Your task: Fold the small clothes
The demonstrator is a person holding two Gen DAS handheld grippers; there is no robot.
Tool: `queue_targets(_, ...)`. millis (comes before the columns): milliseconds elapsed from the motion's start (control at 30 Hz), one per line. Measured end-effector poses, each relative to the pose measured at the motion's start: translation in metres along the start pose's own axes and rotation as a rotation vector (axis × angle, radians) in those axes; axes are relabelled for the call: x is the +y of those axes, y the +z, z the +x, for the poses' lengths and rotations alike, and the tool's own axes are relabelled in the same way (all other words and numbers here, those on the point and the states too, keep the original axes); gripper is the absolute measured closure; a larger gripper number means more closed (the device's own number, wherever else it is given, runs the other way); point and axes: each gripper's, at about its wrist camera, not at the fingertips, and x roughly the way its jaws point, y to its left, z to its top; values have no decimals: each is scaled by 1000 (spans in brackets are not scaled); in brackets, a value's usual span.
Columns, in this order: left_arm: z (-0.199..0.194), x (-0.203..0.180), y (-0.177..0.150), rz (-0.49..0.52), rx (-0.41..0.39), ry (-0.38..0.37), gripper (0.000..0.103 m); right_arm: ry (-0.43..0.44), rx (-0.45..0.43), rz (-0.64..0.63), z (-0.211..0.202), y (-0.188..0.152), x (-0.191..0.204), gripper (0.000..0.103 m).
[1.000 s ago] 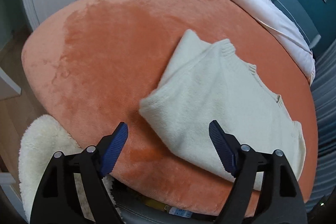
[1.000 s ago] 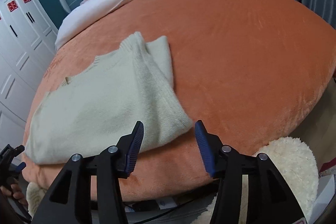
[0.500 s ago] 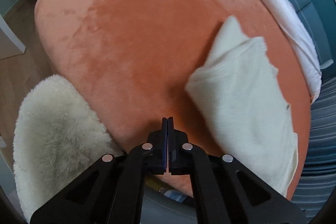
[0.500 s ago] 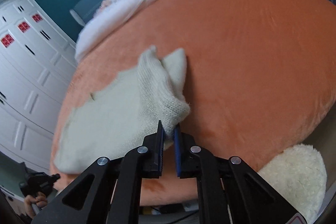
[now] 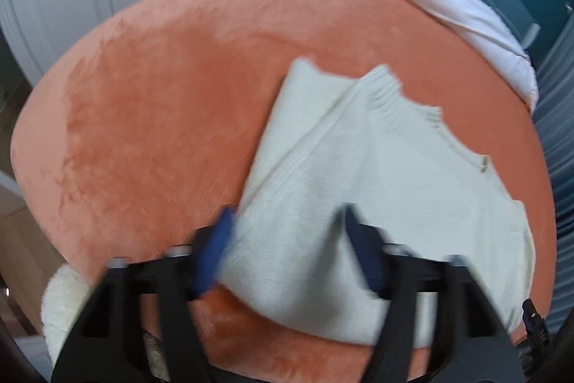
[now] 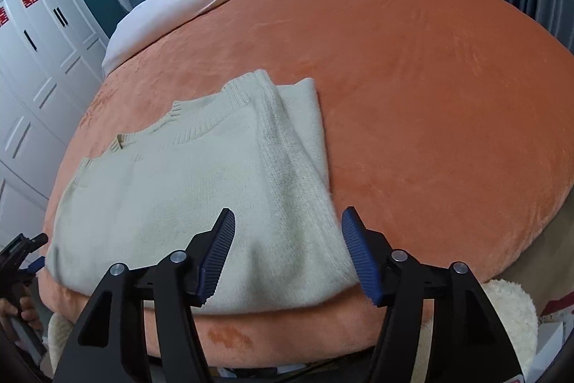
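Cream sweater (image 6: 201,203) lying folded on orange bed (image 6: 430,88), near its front edge. Left tongs (image 5: 287,250) spread wide over sweater's near corner, gripping nothing. Right tongs (image 6: 288,252) likewise wide open above near hem, empty.

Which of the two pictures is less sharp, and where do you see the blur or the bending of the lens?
Left wrist view: motion blur smears the left tongs and softens the cream sweater. Right wrist view: sharp; the right tongs show crisp pad ridges. Both views: fisheye bends the orange blanket into a dome, with dark corners.
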Motion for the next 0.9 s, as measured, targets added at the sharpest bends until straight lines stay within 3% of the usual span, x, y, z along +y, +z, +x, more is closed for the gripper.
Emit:
queue_targets(33,0,7,-2,-40,6,-7,81,-7,12,-28,8,1,4,46)
queue_targets(67,-5,14,-3,-74,3,-42,89,-21,30,-51,16,1,7,57)
queue_targets(100,-11,22,-6,-94,18,-76,91,-38,45,-62,20,-1,4,83)
queue_targets(167,-17,33,-12,-89,33,-71,92,6,20,-41,9,3,3,91)
queue_targets(200,-16,35,-18,-67,42,-42,92,22,-15,-31,-4,4,0,102)
queue_targets(300,-2,36,-34,-28,57,16,92,-24,-51,-27,-12,6,-14,103)
queue_targets(367,-3,23,-31,0,38,60,90,-91,84,-29,22,0,-28,103)
queue_targets(400,-8,17,-29,20,29,79,88,-132,103,-14,26,-2,-32,102)
queue_targets(467,-30,6,-21,53,-42,87,85,-84,42,33,7,-1,-34,102)
queue_targets(533,-48,-1,-13,71,-127,69,72,-39,-21,21,-14,3,-25,92)
queue_targets(567,-52,-6,-6,71,-144,50,59,-22,-35,-11,-20,7,-17,90)
queue_targets(600,-51,-11,3,73,-141,26,53,-8,-40,-46,-21,12,-9,73)
queue_targets(633,-47,-16,10,71,-128,10,53,-2,-40,-73,-18,18,-1,46)
queue_targets(667,-39,-21,18,69,-105,-7,53,1,-38,-91,-12,23,5,34)
queue_targets(700,-25,-26,26,72,-78,-16,53,2,-30,-108,-2,26,8,28)
queue_targets(767,-3,-30,28,79,-18,1,54,-31,1,-148,23,33,17,30)
queue_targets(800,8,-30,27,91,4,25,56,-45,23,-162,34,33,21,44)
queue_targets(833,15,-31,26,109,11,53,61,-61,51,-168,43,30,22,84)
queue_targets(867,19,-31,24,129,8,82,65,-85,75,-160,49,31,22,95)
queue_targets(900,20,-31,21,146,-4,95,65,-68,56,-137,47,31,26,94)
